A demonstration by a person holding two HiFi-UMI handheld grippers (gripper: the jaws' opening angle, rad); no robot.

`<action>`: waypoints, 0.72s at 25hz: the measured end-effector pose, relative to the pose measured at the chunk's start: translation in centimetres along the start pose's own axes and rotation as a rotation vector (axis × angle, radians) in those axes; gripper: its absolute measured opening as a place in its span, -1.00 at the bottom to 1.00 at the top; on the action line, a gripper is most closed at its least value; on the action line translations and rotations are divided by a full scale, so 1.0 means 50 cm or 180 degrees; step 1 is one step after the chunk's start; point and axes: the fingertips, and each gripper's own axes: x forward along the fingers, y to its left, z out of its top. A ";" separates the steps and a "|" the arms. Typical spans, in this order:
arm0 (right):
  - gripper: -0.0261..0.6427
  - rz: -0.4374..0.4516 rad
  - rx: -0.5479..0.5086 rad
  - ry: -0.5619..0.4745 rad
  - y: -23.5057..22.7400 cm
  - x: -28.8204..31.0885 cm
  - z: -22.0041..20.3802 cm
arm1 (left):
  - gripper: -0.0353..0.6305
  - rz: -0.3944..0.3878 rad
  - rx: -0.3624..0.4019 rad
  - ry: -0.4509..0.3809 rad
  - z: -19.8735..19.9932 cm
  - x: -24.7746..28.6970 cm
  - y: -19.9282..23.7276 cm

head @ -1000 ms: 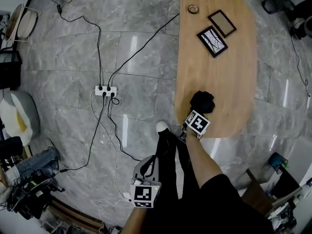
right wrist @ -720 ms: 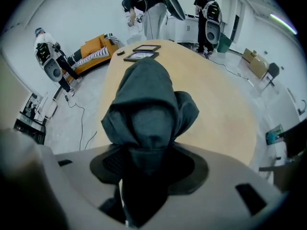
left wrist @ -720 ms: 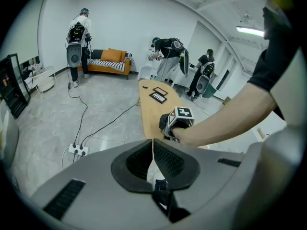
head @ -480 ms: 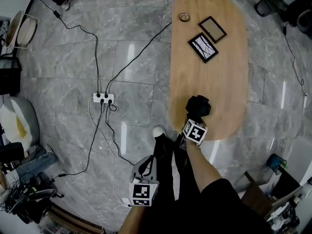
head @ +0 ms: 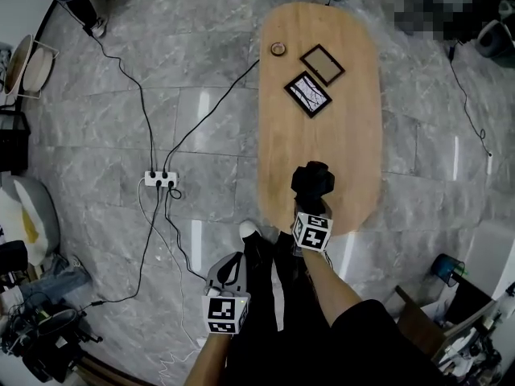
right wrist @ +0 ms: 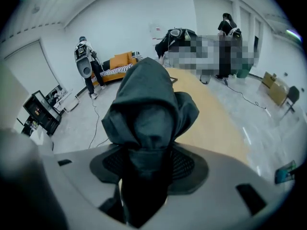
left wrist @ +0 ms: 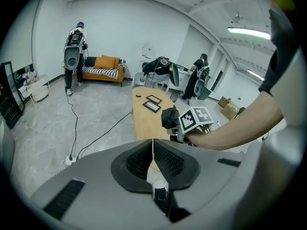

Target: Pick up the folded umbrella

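Table [head: 346,135]; umbrella [right wrist: 148,104] in right gripper [right wrist: 146,158], seemingly

That umbrella [right wrist: 148,109] in the right gripper [right wrist: 147,164] is matt dark cloth, wrinkly. Table [head: 346,135] under it: smooth pale wood. Floor [head: 201,79] is glossy grey stone tile.

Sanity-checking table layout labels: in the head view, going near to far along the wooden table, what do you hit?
right claw → dark folded fabric umbrella clamped in it → black rectangular frame with a white patterned picture → dark rectangular frame with a plain tan inside
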 end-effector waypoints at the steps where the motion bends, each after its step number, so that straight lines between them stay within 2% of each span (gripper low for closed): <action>1: -0.24 0.0018 0.0006 -0.0029 -0.002 -0.011 0.008 | -0.84 -0.0014 0.0011 -0.0024 0.010 0.001 -0.005; 13: -0.23 0.0288 -0.0150 -0.0310 0.003 -0.135 0.091 | -0.84 -0.0143 0.0174 -0.0144 0.090 0.017 -0.050; 18: -0.22 0.0412 -0.0105 -0.0429 0.010 -0.184 0.107 | -0.84 -0.0207 0.0254 -0.0186 0.112 0.013 -0.062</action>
